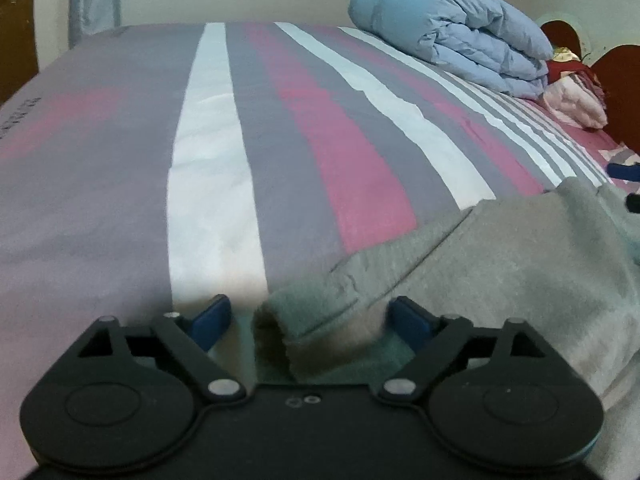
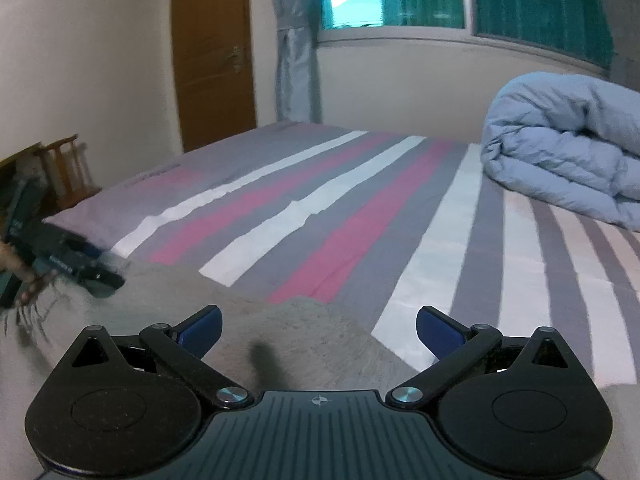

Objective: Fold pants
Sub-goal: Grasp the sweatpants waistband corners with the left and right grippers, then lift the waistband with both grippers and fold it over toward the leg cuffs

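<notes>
Grey fleece pants [image 1: 500, 256], soft, light and likely to sag, are spread on the near edge of the striped bed [image 1: 216, 160], where a rolled hem is framed by the parted left gripper [image 1: 310, 316], while the right gripper [image 2: 318, 330] is also held apart over the cloth, and each end is judged best pinched at a thick edge.

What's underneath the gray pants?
The gray pants lie on the striped bedsheet, whose pink, white and gray stripes run up to the cloth's edge. Anything else beneath is covered and cannot be seen.
</notes>
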Demonstrator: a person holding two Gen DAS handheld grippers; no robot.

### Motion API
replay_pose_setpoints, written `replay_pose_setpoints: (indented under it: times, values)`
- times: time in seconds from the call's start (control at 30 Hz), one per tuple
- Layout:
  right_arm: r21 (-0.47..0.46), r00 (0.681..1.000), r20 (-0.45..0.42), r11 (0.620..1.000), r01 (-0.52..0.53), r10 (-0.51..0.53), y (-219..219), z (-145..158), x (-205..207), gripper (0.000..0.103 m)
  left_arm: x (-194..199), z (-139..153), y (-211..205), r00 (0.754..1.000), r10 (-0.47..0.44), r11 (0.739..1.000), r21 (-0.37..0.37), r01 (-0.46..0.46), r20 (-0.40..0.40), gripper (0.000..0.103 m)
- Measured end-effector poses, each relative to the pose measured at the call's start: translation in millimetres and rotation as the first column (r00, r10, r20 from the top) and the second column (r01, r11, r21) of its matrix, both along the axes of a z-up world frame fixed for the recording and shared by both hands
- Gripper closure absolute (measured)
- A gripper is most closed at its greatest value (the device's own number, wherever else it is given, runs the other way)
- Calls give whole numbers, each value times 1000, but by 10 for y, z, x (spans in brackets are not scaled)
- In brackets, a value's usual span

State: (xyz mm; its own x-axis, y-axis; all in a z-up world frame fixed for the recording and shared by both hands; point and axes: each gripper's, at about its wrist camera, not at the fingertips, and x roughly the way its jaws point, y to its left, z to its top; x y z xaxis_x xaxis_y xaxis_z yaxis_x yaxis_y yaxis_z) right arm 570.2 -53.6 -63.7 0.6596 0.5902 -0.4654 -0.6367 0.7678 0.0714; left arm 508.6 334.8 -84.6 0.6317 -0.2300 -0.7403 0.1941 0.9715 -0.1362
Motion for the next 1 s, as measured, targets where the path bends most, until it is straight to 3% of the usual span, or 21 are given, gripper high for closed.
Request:
replay_pose_setpoints:
  times: [0.03,0.1,0.13,0.2,0.23,0.33,0.37,0.4,0.43,0.47,0.7,0.83,1.0]
  values:
    - [-7,1000,-4,1000,-10,10,12,-14,34,0,-11,6,8,1000,-16,1000,-2,16,5,44]
    - [-20,999,-32,999,-37,36,55,-66,185,0,-22,70,-31,998,-52,999,-15,52,32,72]
    - [-22,998,-46,999,-47,46,78,-83,243,0,-51,97,-43,997,-62,998,-8,62,45,78]
    - [-31,993,-88,997,-77,74,139,-111,378,16,-134,137,-43,994,-80,997,1,80,75,85]
    - [-44,989,-117,994,-96,90,181,-120,476,30,-172,157,-29,993,-80,997,-4,81,86,87]
    - [-96,966,-234,986,-133,107,277,-183,728,38,-201,204,-11,991,-74,997,-21,77,108,90]
    - [-100,955,-271,984,-150,118,287,-209,775,46,-224,213,8,991,-70,997,-24,73,115,91]
    - [-95,940,-310,979,-179,142,290,-235,814,56,-242,228,9,989,-69,997,-20,72,128,91]
    - [-92,933,-320,975,-202,164,286,-237,801,90,-258,258,-6,987,-67,997,-13,70,145,91]
    - [-93,925,-329,968,-232,190,281,-230,776,93,-282,284,-20,985,-69,997,-6,71,160,91]
    - [-141,980,-71,971,-195,186,118,277,42,93,-643,766,-82,948,-88,996,0,93,307,91]
    - [-164,980,74,972,-170,184,9,510,-650,93,-1100,1044,-149,910,-129,991,18,133,394,91]
    - [-224,959,189,960,-166,210,2,563,-1478,92,-1703,1143,-278,899,-170,985,59,160,403,91]
